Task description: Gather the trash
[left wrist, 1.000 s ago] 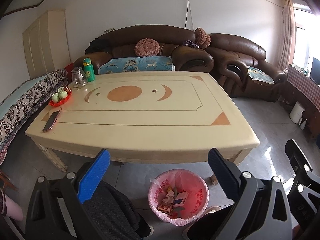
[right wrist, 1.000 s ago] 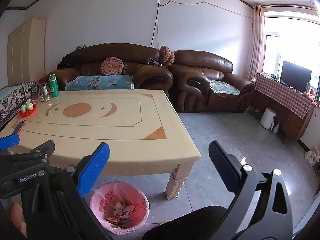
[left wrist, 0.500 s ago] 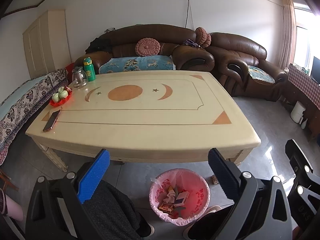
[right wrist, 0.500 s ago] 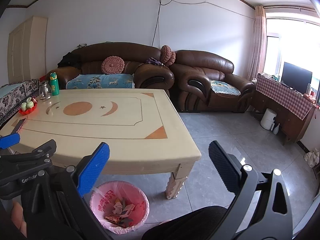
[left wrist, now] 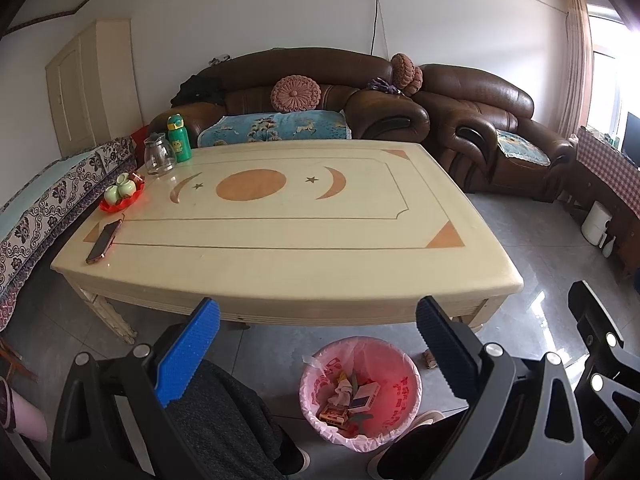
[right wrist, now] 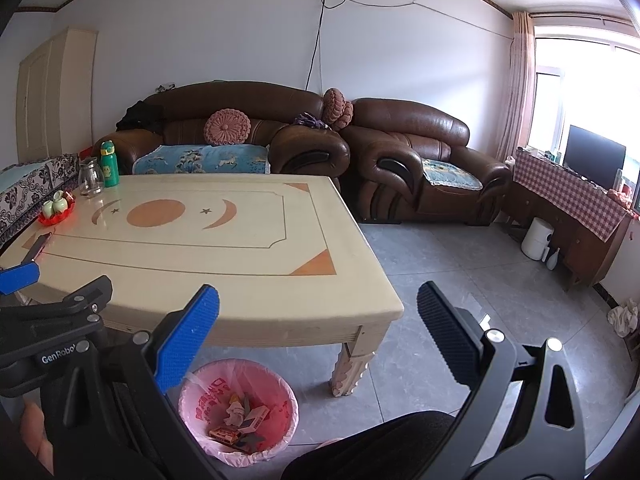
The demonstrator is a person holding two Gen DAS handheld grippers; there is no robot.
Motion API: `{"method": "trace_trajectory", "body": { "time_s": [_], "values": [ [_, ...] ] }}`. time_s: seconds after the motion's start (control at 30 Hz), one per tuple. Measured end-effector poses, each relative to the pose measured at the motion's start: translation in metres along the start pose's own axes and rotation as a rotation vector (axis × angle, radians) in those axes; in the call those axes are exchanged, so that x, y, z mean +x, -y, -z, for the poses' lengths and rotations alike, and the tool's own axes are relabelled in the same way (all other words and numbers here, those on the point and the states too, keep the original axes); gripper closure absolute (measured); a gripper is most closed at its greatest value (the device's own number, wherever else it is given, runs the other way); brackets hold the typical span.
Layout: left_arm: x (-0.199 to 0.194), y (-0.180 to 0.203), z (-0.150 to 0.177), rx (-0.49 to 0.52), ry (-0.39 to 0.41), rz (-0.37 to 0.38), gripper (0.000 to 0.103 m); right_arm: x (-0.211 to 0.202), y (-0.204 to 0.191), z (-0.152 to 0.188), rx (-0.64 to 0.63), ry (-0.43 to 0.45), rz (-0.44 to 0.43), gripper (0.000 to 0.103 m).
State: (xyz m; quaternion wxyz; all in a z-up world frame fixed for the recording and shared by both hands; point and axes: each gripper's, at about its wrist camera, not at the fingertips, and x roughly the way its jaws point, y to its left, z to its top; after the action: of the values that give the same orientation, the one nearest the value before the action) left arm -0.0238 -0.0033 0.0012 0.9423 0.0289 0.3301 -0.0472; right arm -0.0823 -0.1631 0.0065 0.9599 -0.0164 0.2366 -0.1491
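A bin lined with a pink bag (left wrist: pixel 404 364) (right wrist: pixel 280 394) stands on the floor in front of the table, with small boxes and wrappers (left wrist: pixel 352 398) (right wrist: pixel 240 420) inside. My left gripper (left wrist: pixel 318 346) hovers above and just in front of the bin, open, nothing between its fingers. My right gripper (right wrist: pixel 318 340) is open and empty too, held to the right of the left one, above the bin's right side. The cream table (left wrist: pixel 280 256) (right wrist: pixel 240 280) lies beyond both grippers.
On the table's far left are a phone (left wrist: pixel 104 241), a red dish of green cups (left wrist: pixel 122 194), a glass jug (left wrist: pixel 159 155) and a green bottle (left wrist: pixel 179 138). Brown sofas (left wrist: pixel 320 96) stand behind. A person's dark-trousered knees (left wrist: pixel 224 420) sit below the grippers. Grey tiled floor spreads right.
Both views have drifted very slightly; the grippers stay open and empty, and the bin and table have not moved.
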Motion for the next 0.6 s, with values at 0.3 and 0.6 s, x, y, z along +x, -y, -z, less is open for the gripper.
{"method": "trace_trajectory", "body": {
  "time_s": [0.3,0.6],
  "values": [
    [0.0013,-0.0002,-0.0009,0.003,-0.002,0.001,0.007,0.0003,0.0001,0.0014,0.000,-0.001,0.000,0.006],
    [0.0024,-0.0019,-0.0018,0.006,0.000,0.006,0.007,0.0007,0.0009,0.0016,-0.002,-0.001,0.001,0.006]
  ]
}}
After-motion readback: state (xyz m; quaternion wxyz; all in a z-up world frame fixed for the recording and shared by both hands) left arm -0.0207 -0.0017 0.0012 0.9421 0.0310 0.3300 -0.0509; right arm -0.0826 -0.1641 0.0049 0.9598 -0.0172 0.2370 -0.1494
